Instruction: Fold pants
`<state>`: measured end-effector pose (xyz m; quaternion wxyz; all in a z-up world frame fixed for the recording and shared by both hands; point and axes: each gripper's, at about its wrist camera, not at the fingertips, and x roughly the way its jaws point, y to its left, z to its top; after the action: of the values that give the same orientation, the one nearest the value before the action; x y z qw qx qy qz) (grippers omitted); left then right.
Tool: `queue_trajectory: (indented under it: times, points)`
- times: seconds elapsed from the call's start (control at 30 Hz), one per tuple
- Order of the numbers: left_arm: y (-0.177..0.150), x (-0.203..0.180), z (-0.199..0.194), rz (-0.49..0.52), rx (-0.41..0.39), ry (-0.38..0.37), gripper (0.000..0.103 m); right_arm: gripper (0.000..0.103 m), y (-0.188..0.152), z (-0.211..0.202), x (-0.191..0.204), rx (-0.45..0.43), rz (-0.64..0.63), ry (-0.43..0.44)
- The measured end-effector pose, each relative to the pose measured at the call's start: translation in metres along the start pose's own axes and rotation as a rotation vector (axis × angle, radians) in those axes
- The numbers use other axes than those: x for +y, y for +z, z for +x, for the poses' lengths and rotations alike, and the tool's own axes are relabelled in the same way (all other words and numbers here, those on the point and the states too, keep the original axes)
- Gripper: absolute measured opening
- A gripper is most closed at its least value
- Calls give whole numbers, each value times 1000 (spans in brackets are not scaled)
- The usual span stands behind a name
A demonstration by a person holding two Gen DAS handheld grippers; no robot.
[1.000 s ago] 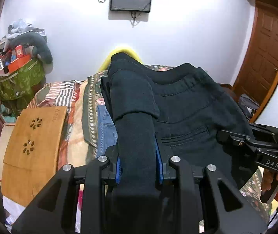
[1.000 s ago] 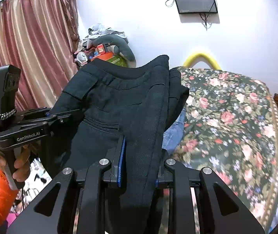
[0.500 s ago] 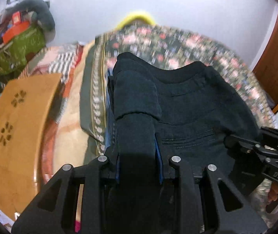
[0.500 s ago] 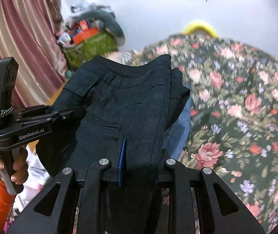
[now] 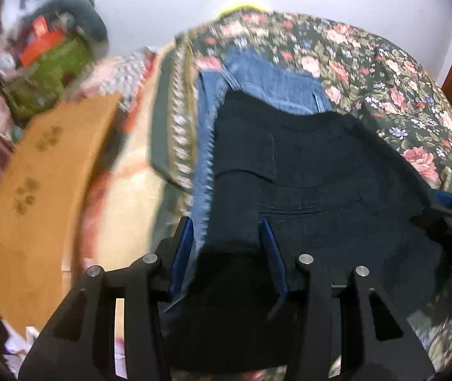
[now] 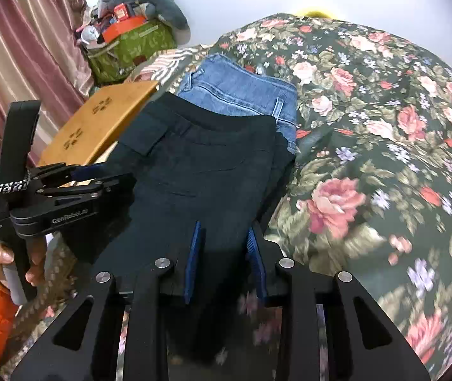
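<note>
Two grippers, left gripper [image 5: 227,247] and right gripper [image 6: 224,243], are seen jaws spread, just opened around the folded black pants [image 6: 207,171]; snagged cloth could be dragged askew off the blue jeans [image 6: 242,90].

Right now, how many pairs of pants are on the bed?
2: black pants in front, between both grippers' jaws; blue jeans behind, partly under them. More could be hidden beneath.

Pants [image 6: 213,171], jeans [image 6: 242,92] on floral bed [image 6: 384,127]
</note>
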<state>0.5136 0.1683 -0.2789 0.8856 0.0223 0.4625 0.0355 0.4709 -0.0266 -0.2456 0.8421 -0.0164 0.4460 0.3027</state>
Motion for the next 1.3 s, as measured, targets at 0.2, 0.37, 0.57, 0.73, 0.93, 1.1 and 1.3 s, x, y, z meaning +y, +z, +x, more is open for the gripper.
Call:
queue_trajectory:
  times: [0.2,0.37,0.57,0.73,0.93,1.1,1.3]
  points:
    - [-1,2,-89,15,-111,-7,46,28,-3,-57,8,-106,23,7]
    - [-4,-3,-173,5,-232,-22,46,28,-6,-137,43,-256,-52,51]
    - [-29,-9,-273,-25,-375,-67,46,28,-25,-222,80,-413,-91,80]
    - [-62,-21,-345,-11,-495,-55,47,28,-50,-282,105,-538,-136,62]
    - [-112,-33,-418,-25,-623,-93,47,28,-92,-338,132,-666,-170,32]
    - [-149,-43,-456,-15,-704,-84,50,29,-125,-358,146,-711,-196,3]
    - [-175,-50,-476,-38,-737,-90,74,63,-143,-370,147,-750,-152,-23]
